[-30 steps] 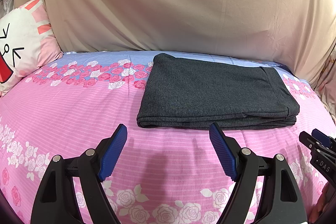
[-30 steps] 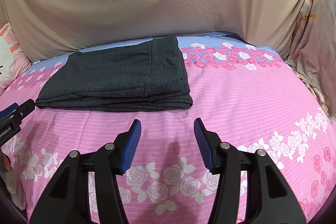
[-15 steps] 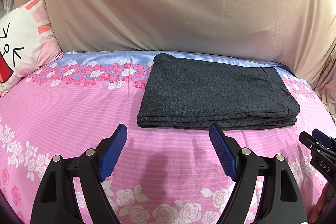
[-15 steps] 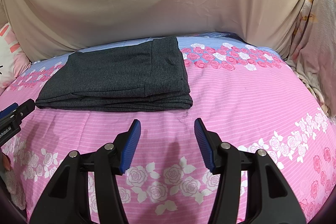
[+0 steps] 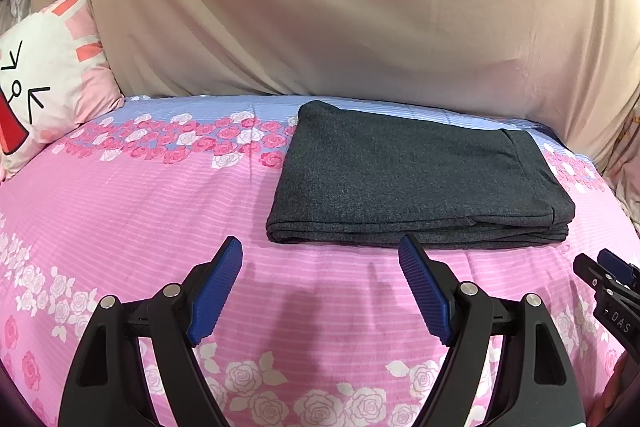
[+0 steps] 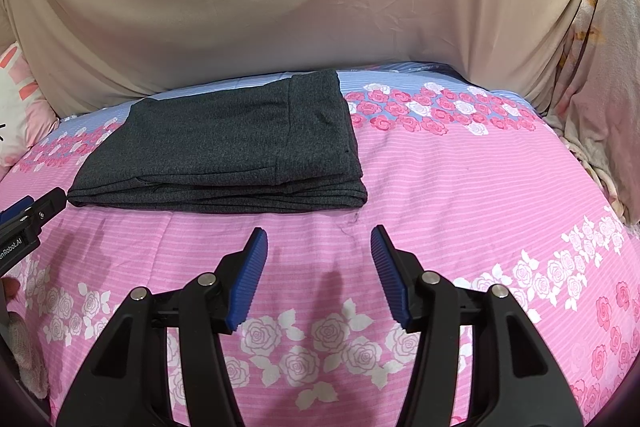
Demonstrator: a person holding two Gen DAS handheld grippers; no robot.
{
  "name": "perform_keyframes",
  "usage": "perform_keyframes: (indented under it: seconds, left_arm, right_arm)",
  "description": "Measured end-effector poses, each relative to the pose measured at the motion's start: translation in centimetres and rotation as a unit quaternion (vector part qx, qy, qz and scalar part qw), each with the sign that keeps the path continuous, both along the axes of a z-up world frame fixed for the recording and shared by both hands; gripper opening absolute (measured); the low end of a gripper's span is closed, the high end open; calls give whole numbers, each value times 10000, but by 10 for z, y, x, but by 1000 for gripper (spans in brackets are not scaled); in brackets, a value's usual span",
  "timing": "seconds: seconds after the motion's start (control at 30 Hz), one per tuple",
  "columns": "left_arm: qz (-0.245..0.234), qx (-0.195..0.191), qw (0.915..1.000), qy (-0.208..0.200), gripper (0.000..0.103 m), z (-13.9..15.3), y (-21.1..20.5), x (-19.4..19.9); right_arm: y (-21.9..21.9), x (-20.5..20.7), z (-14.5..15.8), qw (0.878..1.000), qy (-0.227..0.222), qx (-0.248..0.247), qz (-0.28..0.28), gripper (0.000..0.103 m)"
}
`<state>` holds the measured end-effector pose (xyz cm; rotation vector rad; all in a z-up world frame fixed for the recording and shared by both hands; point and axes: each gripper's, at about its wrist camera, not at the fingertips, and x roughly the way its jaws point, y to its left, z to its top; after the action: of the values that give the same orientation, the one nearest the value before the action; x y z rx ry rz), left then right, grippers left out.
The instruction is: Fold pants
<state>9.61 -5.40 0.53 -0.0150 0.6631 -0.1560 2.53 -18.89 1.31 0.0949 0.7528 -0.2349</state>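
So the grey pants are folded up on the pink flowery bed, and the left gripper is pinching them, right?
Not quite. The grey pants are folded on the pink flowery bed, but the left gripper isn't pinching them. The left wrist view shows its jaws open with only bedspread between them, short of the pants' near edge.

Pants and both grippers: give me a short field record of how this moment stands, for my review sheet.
pants: dark grey pants, folded into a flat rectangular stack, layered edges facing the cameras
surface: pink rose-print bedspread
left gripper: left gripper open, blue fingers wide apart, nothing between them, short of the pants' near edge
right gripper: right gripper open, narrower gap, empty, also short of the pants
contact: neither gripper touches the pants
backdrop: beige sheet; cartoon pillow at left
task state: pants look folded
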Motion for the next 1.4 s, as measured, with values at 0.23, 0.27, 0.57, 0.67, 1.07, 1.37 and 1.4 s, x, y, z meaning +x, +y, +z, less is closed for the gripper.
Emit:
perform_keyframes:
  seconds: [0.23,0.27,0.57,0.67,1.07,1.37,1.4]
  left_arm:
    - [-113,142,9998,-46,78,1,-5,-2]
    - [-126,163,9998,-56,78,1,-5,-2]
    - [-130,532,9984,-121,86,4,-15,-3]
    - [-179,466,9987,-91,86,5,-13,-2]
    - [-60,461,9980,-430,87,11,-10,-8]
    - [-165,354,9992,-113,87,7,-9,-4]
    - [-176,357,9991,-134,87,7,-9,-5]
  right_arm:
    - [-2,1,0,10000,-4,-10,19,58]
    - [-2,1,0,10000,-3,-8,14,58]
    - [0,0,0,10000,-4,-12,3,58]
    - [1,0,0,10000,-5,-14,-2,58]
    - [2,0,0,10000,6,-12,-13,58]
    - [-4,2,-3,10000,32,44,-7,59]
    - [-4,2,-3,10000,30,41,-7,60]
